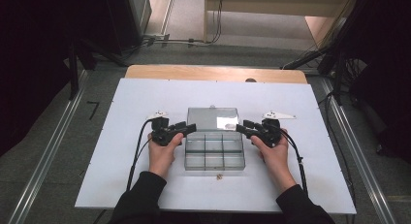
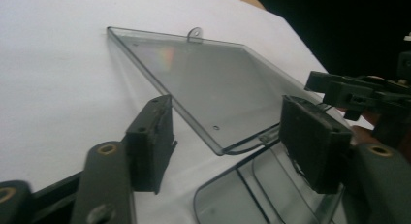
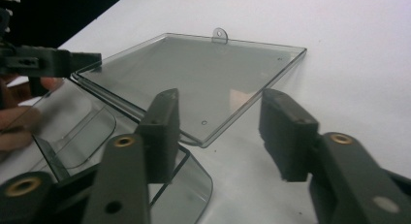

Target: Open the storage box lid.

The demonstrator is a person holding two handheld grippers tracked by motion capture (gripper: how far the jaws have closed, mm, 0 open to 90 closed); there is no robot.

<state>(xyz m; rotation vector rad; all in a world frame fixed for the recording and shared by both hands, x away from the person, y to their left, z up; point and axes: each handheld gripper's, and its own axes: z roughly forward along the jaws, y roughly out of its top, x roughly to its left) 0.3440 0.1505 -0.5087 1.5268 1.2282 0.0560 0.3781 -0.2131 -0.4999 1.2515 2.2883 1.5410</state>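
The box [image 1: 214, 151] and its lid [image 2: 203, 83] are clear, smooth, glossy plastic with a grey tint. The table [image 1: 135, 103] is matt white, with bare pale wood at its far edge. The fingers [image 3: 162, 132] are matt black plastic with brass-coloured metal rivets.
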